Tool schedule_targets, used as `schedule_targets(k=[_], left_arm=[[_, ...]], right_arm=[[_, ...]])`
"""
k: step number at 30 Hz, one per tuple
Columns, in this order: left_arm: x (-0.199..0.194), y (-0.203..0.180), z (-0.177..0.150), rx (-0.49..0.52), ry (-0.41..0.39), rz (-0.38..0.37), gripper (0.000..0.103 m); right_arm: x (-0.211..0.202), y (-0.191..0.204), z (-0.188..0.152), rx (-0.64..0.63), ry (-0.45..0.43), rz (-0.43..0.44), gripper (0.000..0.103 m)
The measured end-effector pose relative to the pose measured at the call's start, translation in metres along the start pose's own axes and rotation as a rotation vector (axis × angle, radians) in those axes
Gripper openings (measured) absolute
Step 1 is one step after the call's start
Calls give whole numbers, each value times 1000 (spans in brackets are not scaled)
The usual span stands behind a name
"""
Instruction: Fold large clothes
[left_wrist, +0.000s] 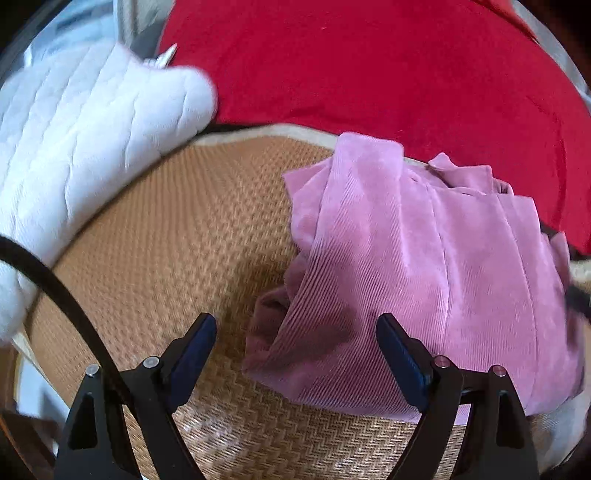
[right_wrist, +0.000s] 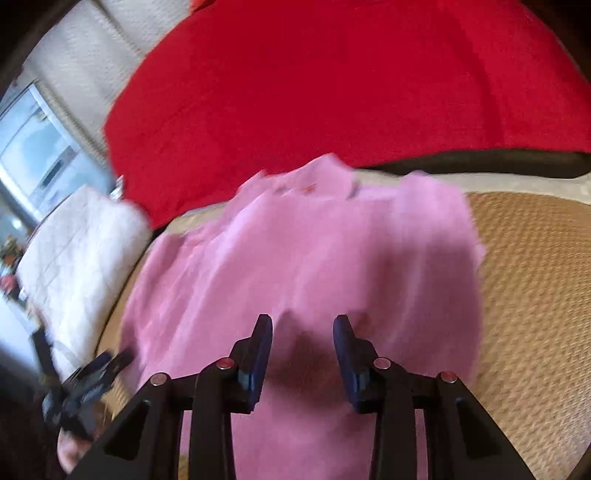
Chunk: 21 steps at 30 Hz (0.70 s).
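a pink ribbed corduroy garment (left_wrist: 406, 258) lies bunched in a partly folded heap on a tan woven straw mat (left_wrist: 177, 236), its far end touching the mat's far edge, where a red blanket (left_wrist: 369, 74) begins. a white quilted pad (left_wrist: 85, 122) overlaps the mat's far left corner, well apart from the garment. the garment's long axis seems to run from the near edge of the mat toward the far edge. from the left gripper (left_wrist: 297, 350) the heap lies ahead and to the right: its near left hem sits between the widely parted jaws, but the pads press on nothing and bare mat shows under the left finger. the right gripper (right_wrist: 303, 343) hovers directly over the near middle of the garment (right_wrist: 303, 258), jaws partly apart, with cloth seen in the gap; the blur leaves it unclear whether the pads touch any fold. the right hand looks nearer the bulk, the left nearer the loose hem, so the coming fold likely turns on that hem being taken and carried toward the far edge.
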<state>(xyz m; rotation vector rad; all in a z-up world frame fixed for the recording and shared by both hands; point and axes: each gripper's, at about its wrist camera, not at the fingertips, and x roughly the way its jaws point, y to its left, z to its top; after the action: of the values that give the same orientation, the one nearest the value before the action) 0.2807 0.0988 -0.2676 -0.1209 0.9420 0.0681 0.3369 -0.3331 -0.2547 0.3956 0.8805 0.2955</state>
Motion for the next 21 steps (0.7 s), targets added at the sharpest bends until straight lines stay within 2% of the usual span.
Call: schedule_targets(k=[3,6,9,14,18,21], left_arm=[[-5,15,-4,-112,3,-64,88],[-12,21,-13,-170,17,-131,88],[-19,23,-28,-223,17,-174,88],[-16,18,-44,-291,66,-278,88],[-14,21,-39,-315,16,-284,88],[-9,25,-30,-343,-12,-324,88]], right_arm=[[5,20,-15,-53,36,44,38],[16,31,-19,-101,54,17,38],[30,23,-19,-78,87,-2,39],[32,12,-17,-28,94,31,39],[31,13,-20,-43,81,24,39],[31,17,-22,-55,79,16,39]])
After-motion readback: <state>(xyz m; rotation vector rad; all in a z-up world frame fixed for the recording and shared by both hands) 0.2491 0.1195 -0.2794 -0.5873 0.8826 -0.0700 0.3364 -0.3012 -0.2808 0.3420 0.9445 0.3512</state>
